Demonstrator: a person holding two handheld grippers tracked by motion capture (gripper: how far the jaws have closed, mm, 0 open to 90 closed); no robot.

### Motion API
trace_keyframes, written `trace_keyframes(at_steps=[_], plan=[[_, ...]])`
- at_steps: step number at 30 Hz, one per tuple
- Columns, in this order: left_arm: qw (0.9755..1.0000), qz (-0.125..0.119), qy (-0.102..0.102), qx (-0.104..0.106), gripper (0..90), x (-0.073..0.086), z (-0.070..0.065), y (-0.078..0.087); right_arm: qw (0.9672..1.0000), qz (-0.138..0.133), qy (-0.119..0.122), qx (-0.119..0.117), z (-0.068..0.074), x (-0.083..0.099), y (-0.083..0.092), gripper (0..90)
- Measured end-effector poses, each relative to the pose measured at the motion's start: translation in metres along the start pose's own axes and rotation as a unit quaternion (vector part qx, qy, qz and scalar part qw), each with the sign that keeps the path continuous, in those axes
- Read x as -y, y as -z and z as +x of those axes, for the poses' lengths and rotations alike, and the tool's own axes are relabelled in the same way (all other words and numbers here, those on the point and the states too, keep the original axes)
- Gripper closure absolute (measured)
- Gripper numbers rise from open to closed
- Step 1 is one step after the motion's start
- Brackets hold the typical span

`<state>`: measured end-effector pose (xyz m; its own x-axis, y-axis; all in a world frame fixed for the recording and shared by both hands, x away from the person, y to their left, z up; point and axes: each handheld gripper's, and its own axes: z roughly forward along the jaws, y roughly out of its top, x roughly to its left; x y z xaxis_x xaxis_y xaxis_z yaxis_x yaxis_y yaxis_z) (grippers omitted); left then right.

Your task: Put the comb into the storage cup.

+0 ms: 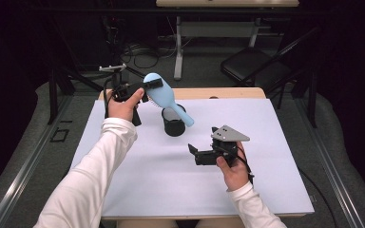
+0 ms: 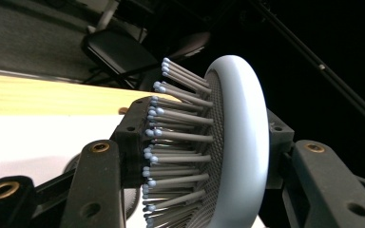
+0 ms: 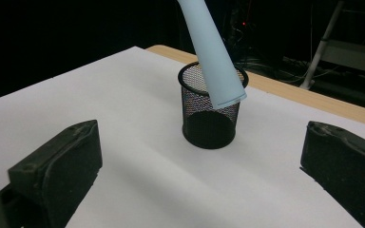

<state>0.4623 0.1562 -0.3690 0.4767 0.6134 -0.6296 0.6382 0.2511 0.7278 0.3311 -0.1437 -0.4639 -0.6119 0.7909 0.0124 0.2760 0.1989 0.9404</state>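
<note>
My left gripper (image 1: 153,84) is clamped on the blue hairbrush (image 1: 164,95), its handle hanging over the black mesh cup (image 1: 173,124) but not in yet, while my right gripper (image 1: 193,153) waits wide apart.

A white sheet (image 1: 171,180) covers the wooden table (image 1: 228,92); a black chair (image 1: 252,64) stands behind.

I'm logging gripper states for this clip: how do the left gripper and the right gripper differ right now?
The left gripper is shut on the head of the pale blue plastic hairbrush; the right gripper stands open with nothing between its jaws. The left one is raised in the air beside the black wire-mesh cup, while the right sits low near the white table cover. Both are black two-jaw grippers, each held in one hand.
</note>
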Motion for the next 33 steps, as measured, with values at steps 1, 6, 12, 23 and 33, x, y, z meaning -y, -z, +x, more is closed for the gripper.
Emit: trace_keyframes(at_steps=[1,6,12,23,33], plan=[[1.0,0.0,0.0,-0.001,49.6,0.0,0.001,0.0,1.0,0.0,0.0,0.0,0.0,0.0,0.0,0.0],[0.9999,-0.014,-0.001,-0.006,49.6,-0.002,0.003,0.0,1.0,0.002,-0.002,0.0,-0.001,0.001,-0.001,0.0],[0.9995,-0.028,-0.006,-0.012,49.6,-0.004,0.004,0.003,1.0,0.004,-0.003,0.001,-0.002,0.002,-0.001,0.0],[0.9971,-0.052,-0.042,-0.037,49.8,-0.008,-0.002,0.006,1.0,0.002,-0.003,-0.001,-0.002,0.002,-0.001,0.0],[0.9949,-0.056,-0.066,-0.051,50.0,-0.014,-0.005,0.008,1.0,0.002,-0.002,-0.001,-0.002,0.002,-0.002,0.0]])
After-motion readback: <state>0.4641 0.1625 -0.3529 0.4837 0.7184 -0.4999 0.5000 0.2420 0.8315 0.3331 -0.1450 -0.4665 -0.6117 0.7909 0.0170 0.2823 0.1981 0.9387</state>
